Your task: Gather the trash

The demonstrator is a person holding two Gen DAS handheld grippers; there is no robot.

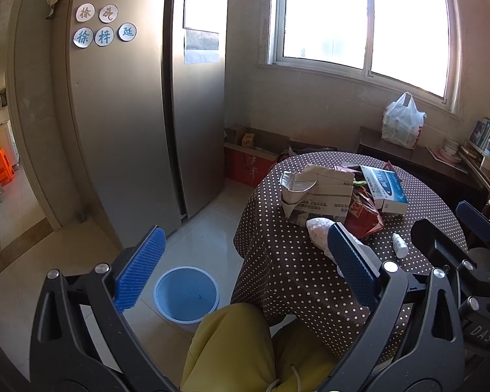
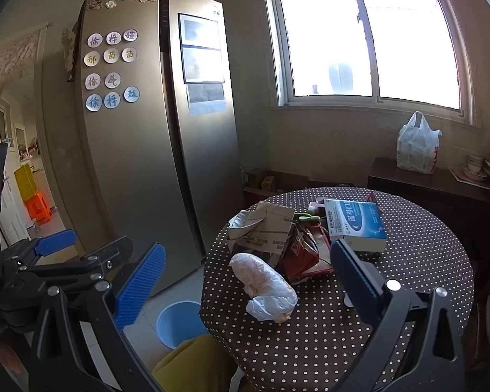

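Note:
A round table under a brown polka-dot cloth (image 1: 287, 281) (image 2: 418, 281) holds a pile of trash. In it are a crumpled white plastic bag (image 1: 318, 230) (image 2: 264, 287), torn cardboard (image 1: 313, 192) (image 2: 264, 228), a red wrapper (image 1: 366, 215) (image 2: 305, 256), a blue-and-white box (image 1: 387, 186) (image 2: 356, 225) and a small white bottle (image 1: 400, 245). A light blue bin (image 1: 186, 294) (image 2: 176, 323) stands on the floor left of the table. My left gripper (image 1: 245, 264) (image 2: 81, 245) is open above the bin and the table edge. My right gripper (image 2: 248, 281) (image 1: 454, 228) is open over the plastic bag, holding nothing.
A tall steel fridge (image 1: 124, 124) (image 2: 153, 137) stands to the left, with a red box (image 1: 248, 166) on the floor beside it. A dark sideboard (image 1: 408, 160) under the window carries a white shopping bag (image 2: 416, 145). A person's yellow-trousered knee (image 1: 232, 343) is below the grippers.

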